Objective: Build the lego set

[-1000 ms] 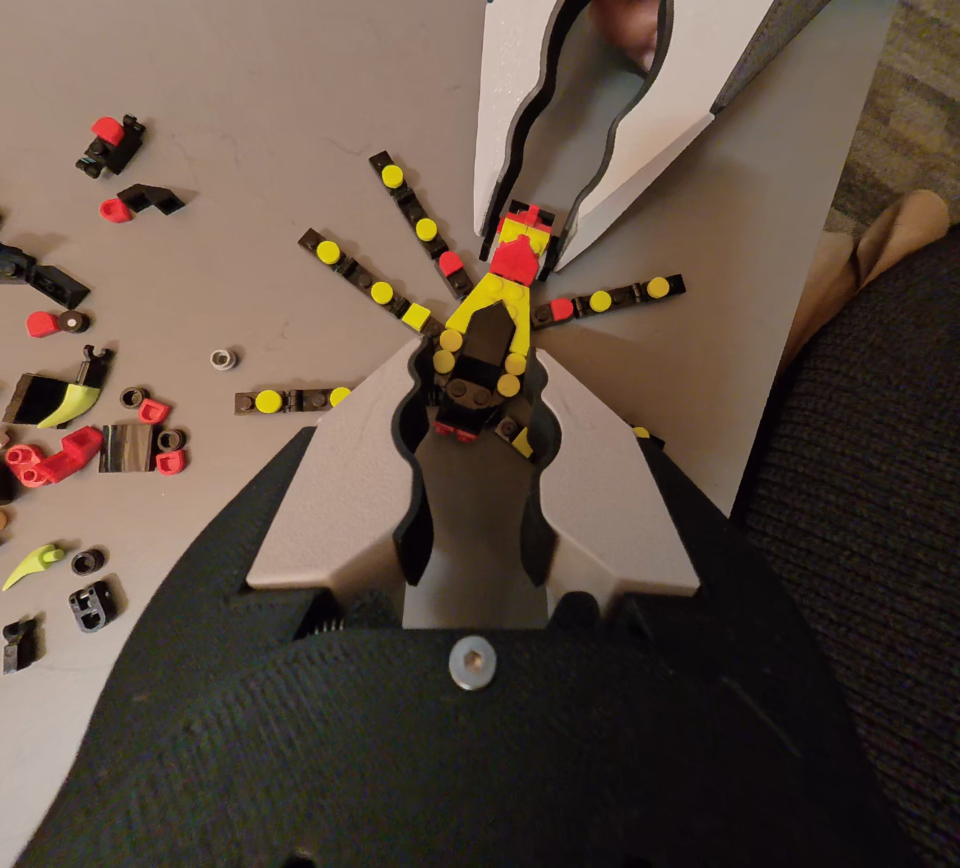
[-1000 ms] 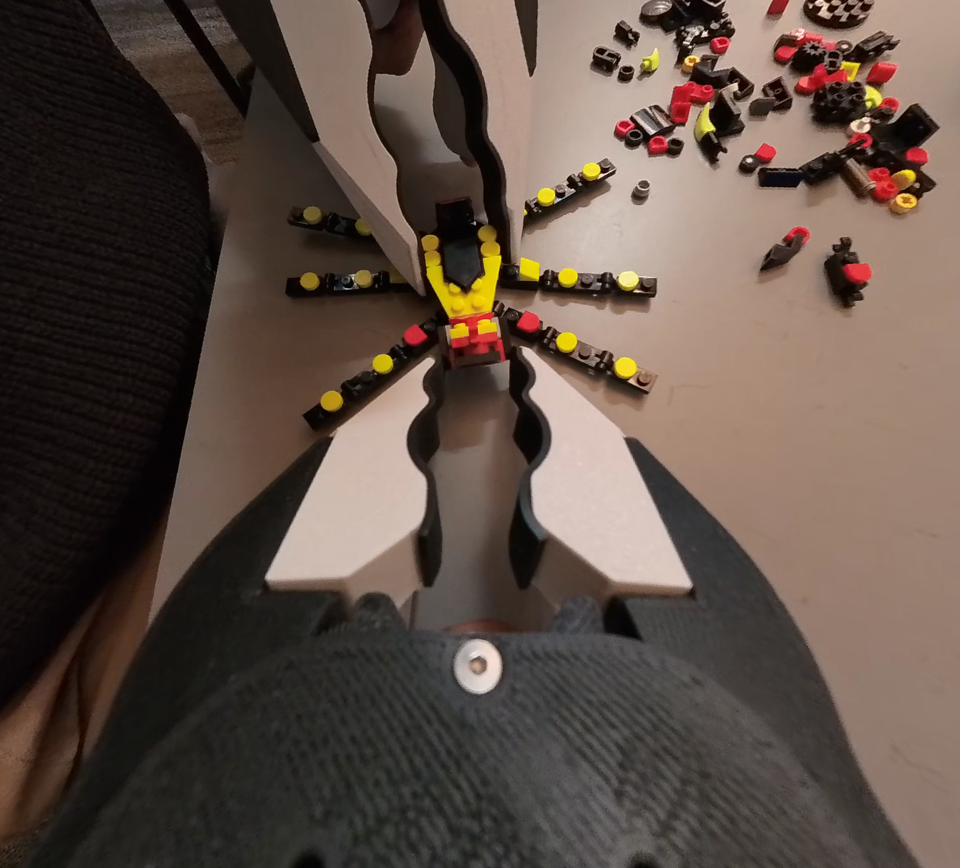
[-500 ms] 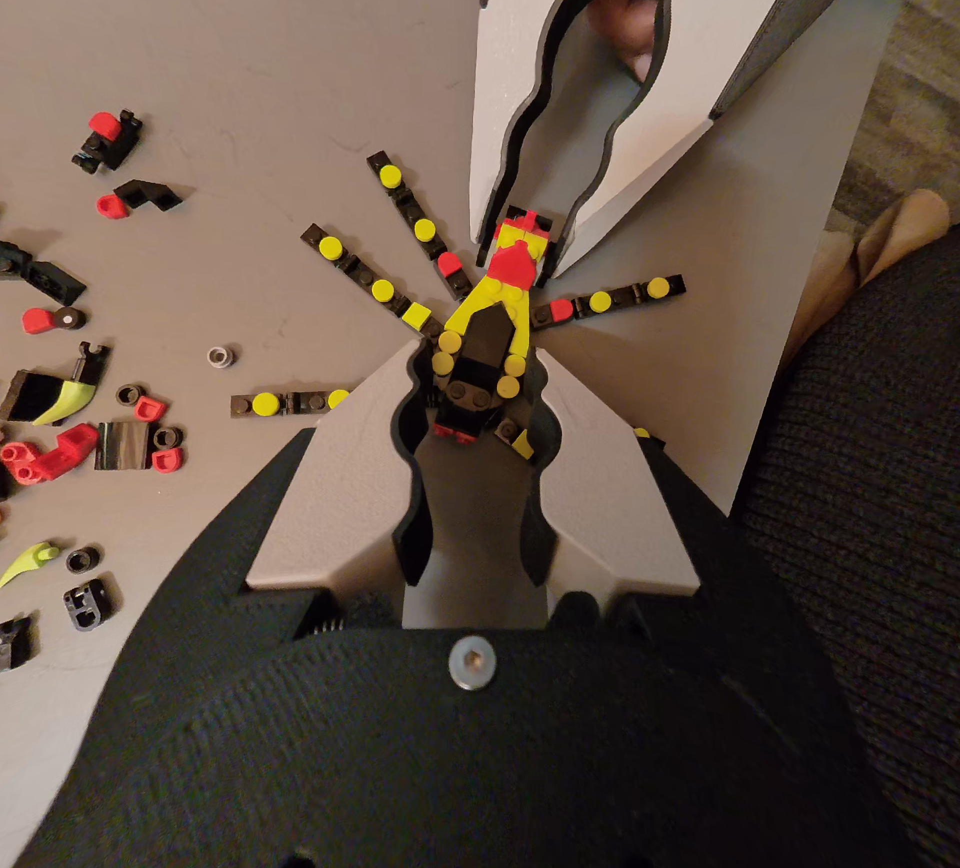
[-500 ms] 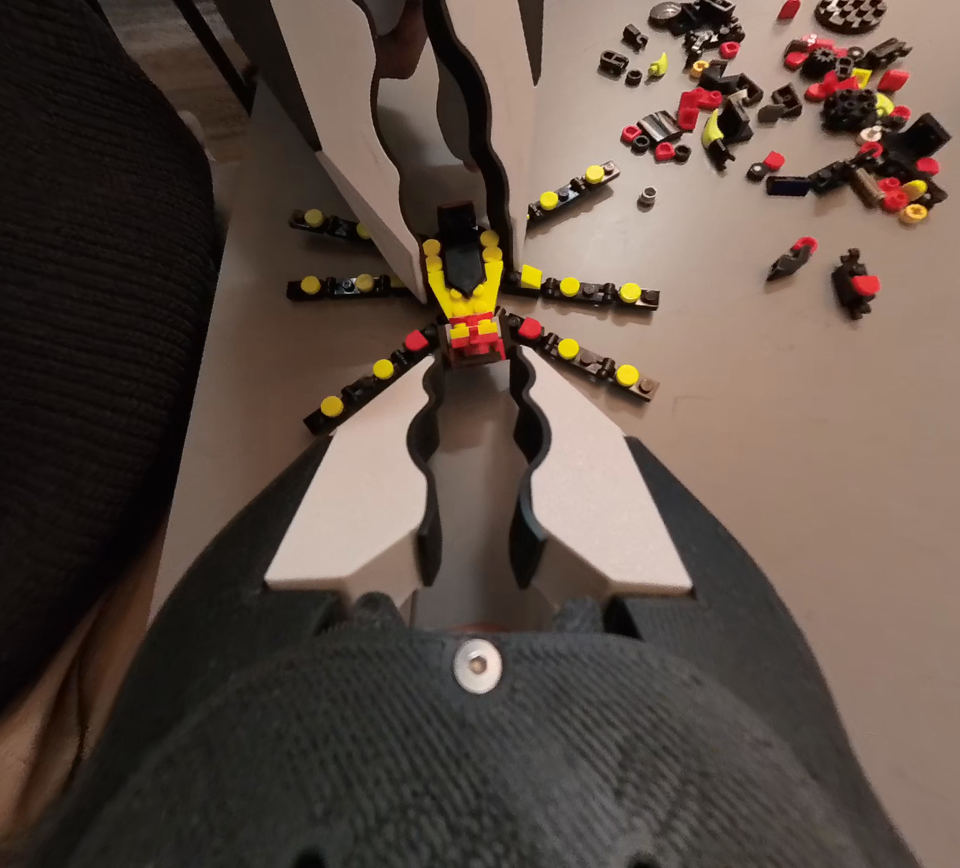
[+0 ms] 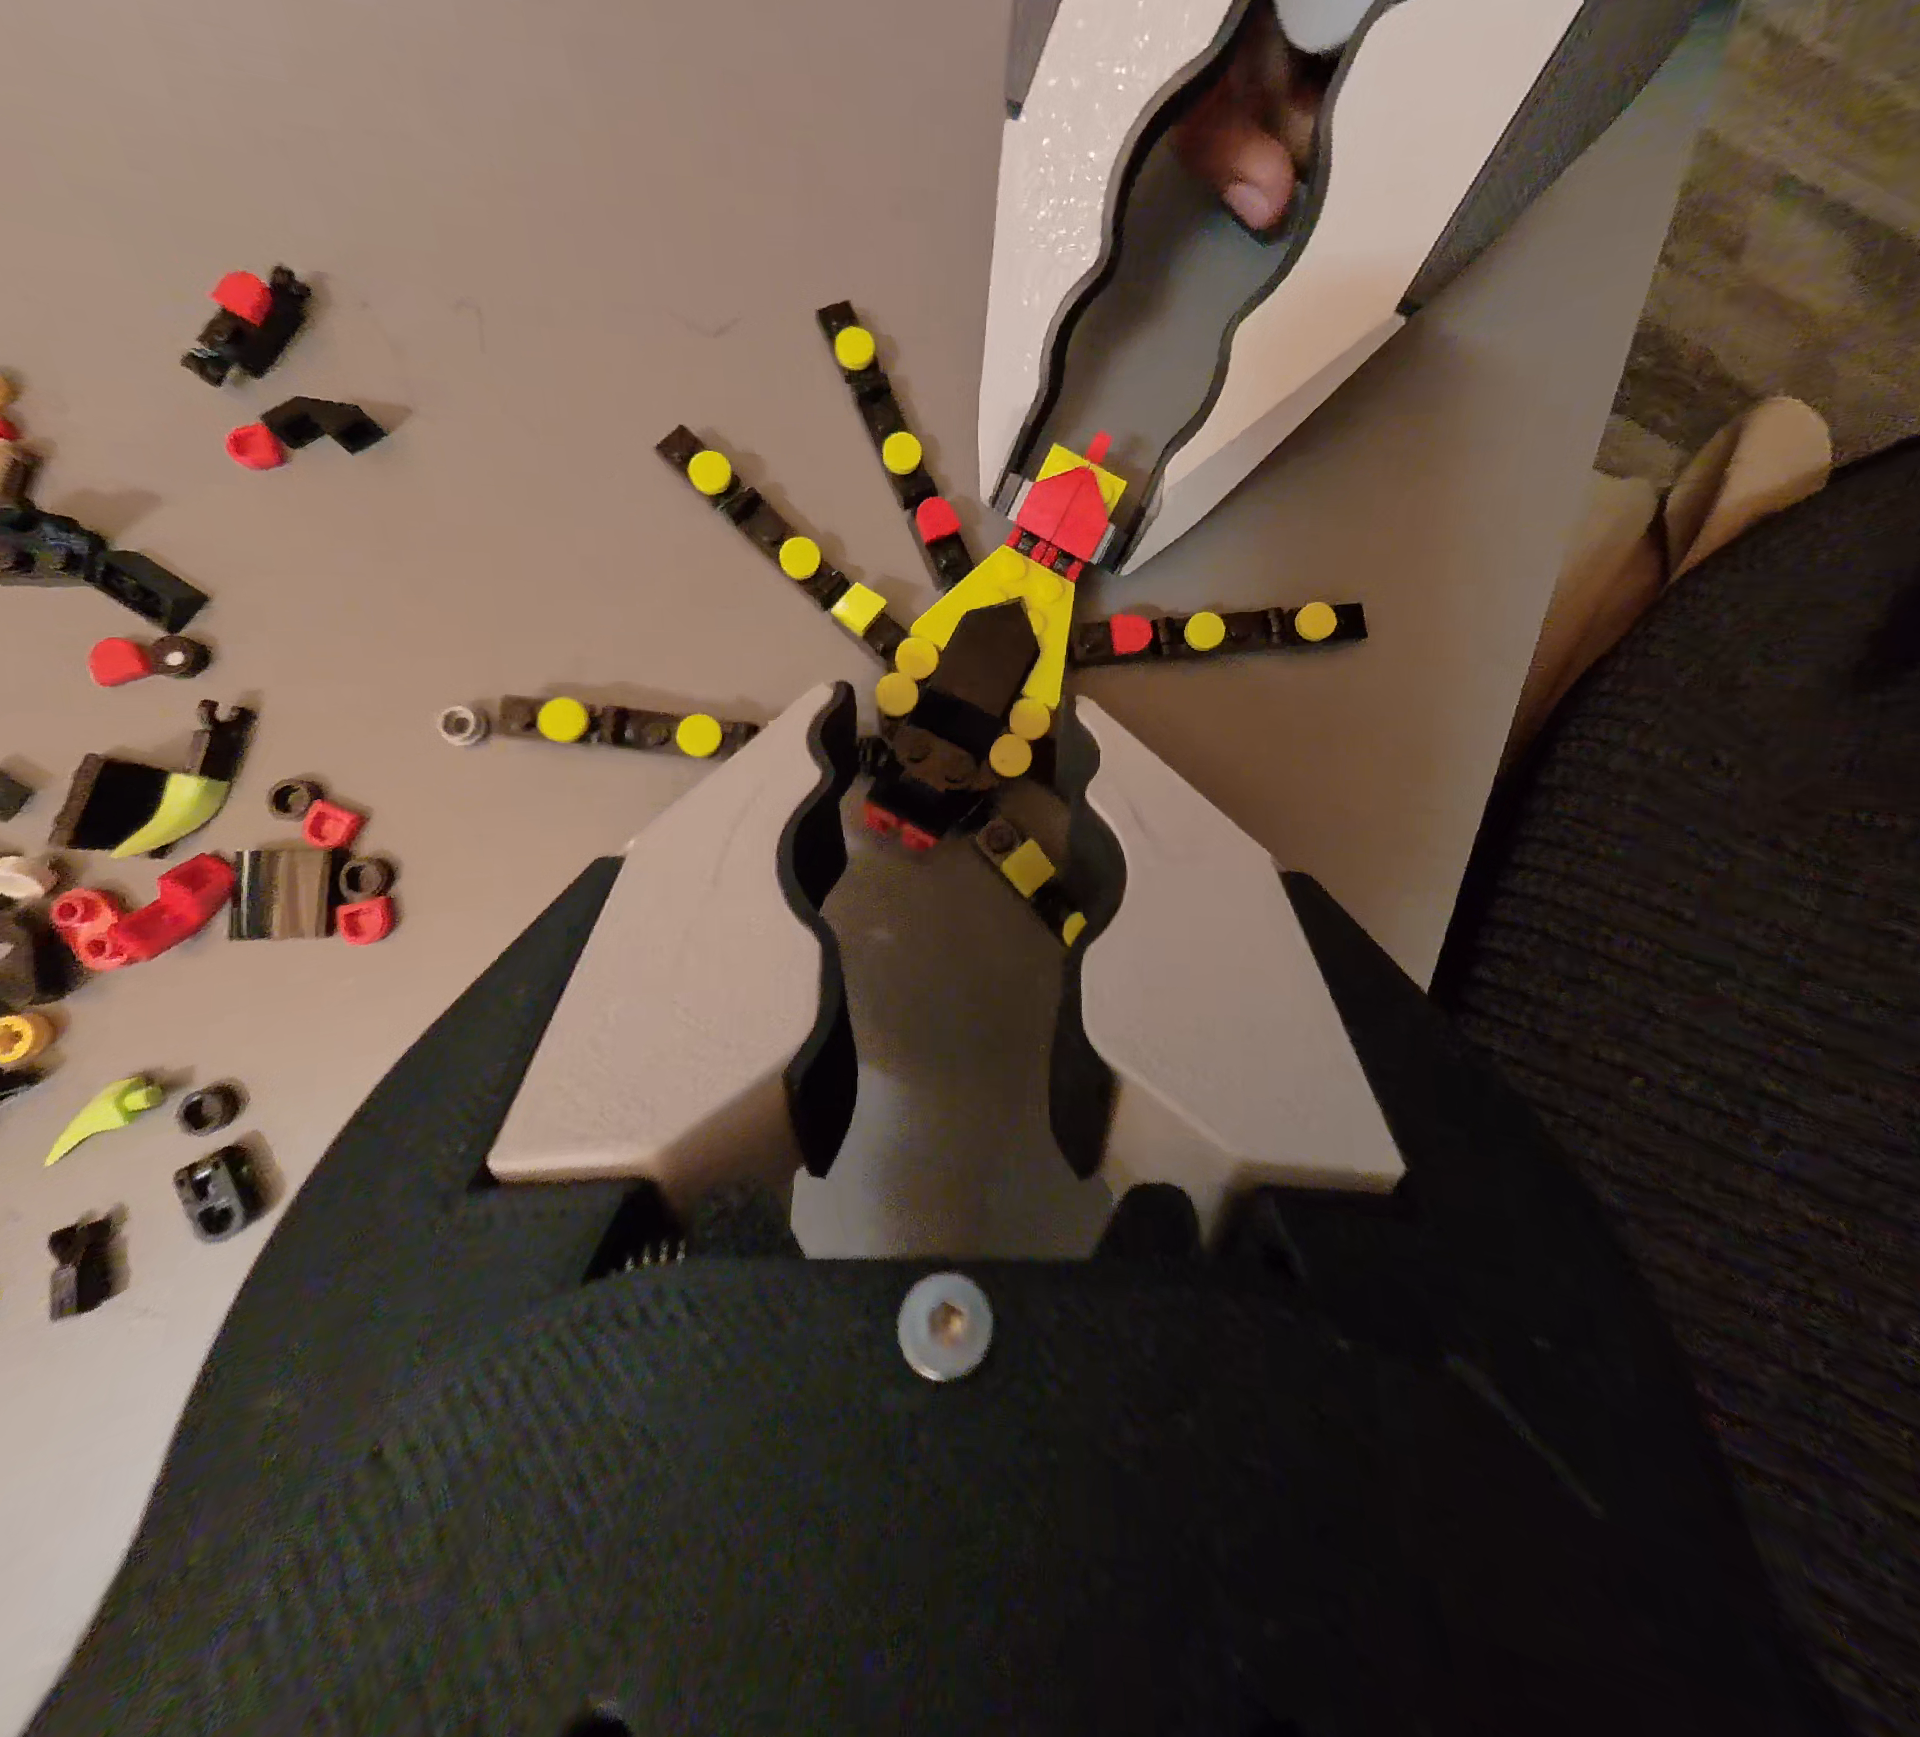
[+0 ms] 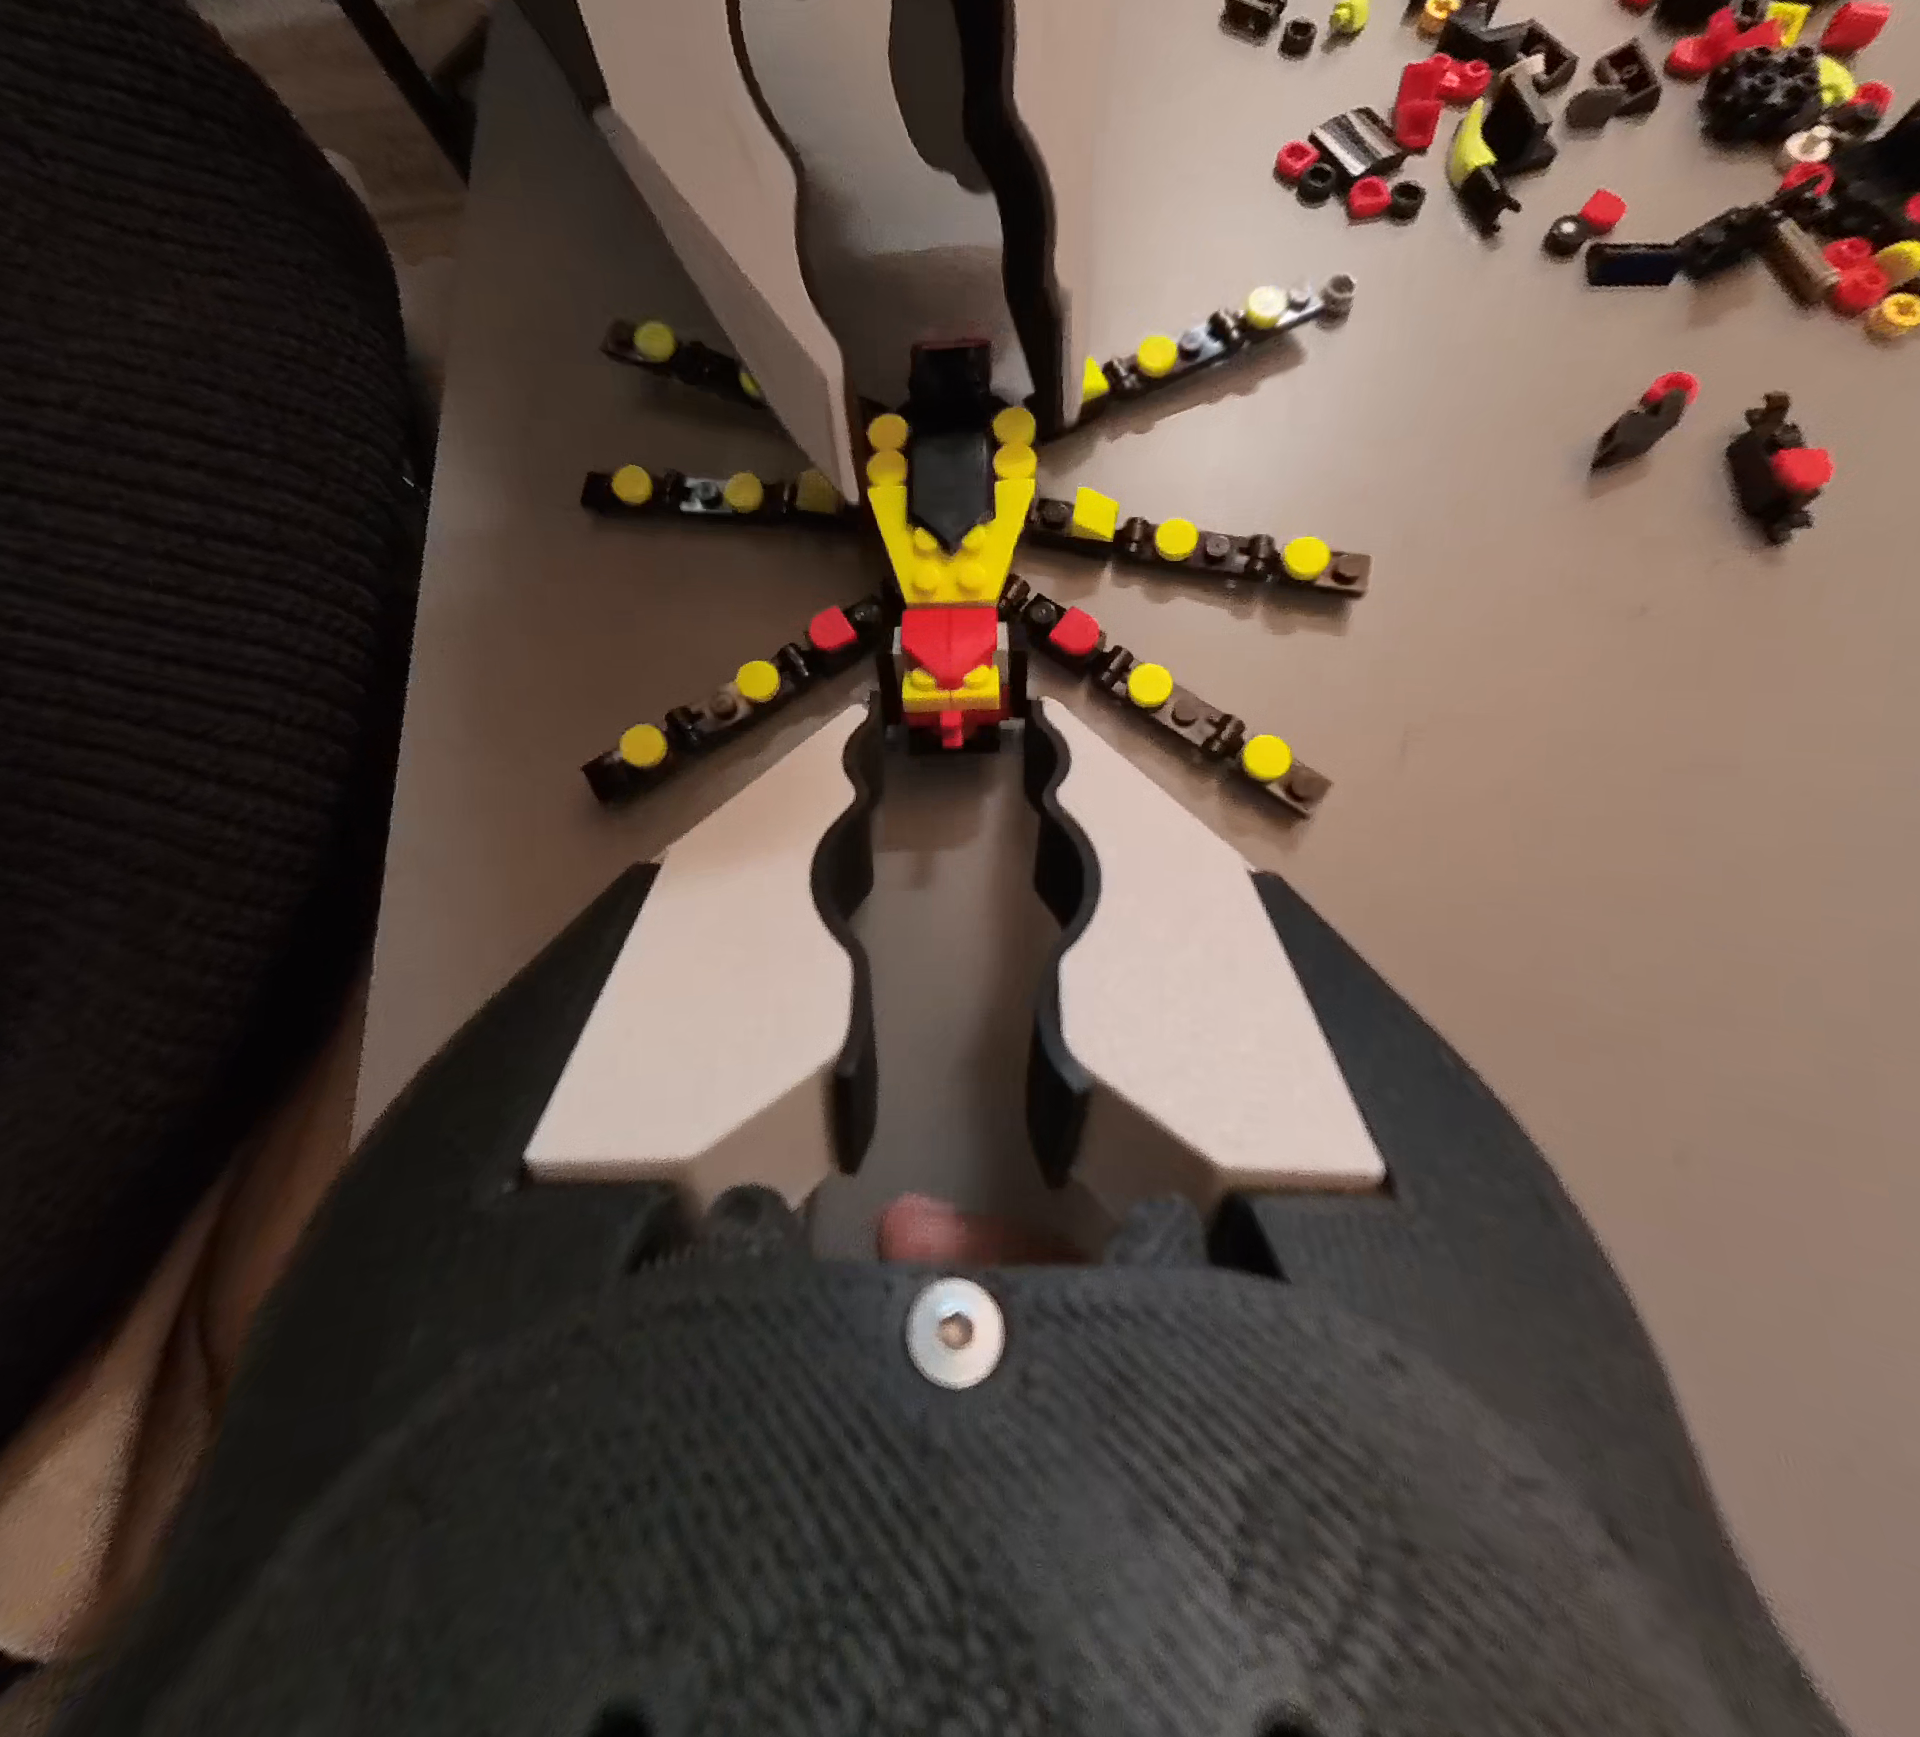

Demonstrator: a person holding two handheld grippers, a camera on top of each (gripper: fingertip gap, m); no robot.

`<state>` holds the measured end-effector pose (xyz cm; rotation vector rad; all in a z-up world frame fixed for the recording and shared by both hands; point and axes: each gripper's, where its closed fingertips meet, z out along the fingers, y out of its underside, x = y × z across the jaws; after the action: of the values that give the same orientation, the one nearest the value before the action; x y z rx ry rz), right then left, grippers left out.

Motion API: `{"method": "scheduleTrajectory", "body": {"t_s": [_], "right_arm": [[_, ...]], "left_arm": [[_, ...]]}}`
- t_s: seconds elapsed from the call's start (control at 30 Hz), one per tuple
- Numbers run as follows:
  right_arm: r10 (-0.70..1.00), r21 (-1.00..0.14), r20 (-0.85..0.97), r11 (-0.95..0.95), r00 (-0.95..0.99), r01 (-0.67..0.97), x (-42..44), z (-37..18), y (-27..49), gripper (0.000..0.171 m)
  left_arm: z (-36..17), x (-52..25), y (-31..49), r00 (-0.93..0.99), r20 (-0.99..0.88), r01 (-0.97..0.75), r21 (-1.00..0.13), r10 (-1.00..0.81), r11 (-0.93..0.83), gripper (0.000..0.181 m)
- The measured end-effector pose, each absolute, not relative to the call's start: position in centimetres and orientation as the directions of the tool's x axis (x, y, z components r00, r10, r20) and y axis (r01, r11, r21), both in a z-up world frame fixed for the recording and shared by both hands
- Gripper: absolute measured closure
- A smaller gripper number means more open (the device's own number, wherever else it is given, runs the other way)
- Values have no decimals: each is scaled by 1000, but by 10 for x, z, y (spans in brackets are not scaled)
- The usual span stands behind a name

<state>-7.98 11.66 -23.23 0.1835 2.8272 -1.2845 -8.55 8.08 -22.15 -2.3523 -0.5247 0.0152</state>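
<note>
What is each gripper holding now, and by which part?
Both hold the lego spider: the left gripper grips its black rear end, the right gripper grips its red and yellow head end.

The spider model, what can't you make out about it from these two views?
- Left wrist view: one leg runs under the left gripper.
- Right wrist view: the spider model's black rear is covered by that gripper's fingers.
- Neither view shows its underside.

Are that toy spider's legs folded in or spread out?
Spread out. The spider lies flat on the table, its black legs with yellow dots fanning out on both sides of the body.
</note>
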Motion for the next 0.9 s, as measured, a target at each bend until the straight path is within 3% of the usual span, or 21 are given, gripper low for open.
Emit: {"method": "scheduleTrajectory", "body": {"t_s": [0.23,0.9], "right_arm": [[172,-741,-53,654,-984,155,-82,-232,129,134],[240,-762,-72,613,-968,208,-77,-226,118,138]], "left_arm": [[-215,-97,65,888,159,418,-669,431,-615,145],[-216,-90,64,900,123,378,-698,418,-609,155]]}}
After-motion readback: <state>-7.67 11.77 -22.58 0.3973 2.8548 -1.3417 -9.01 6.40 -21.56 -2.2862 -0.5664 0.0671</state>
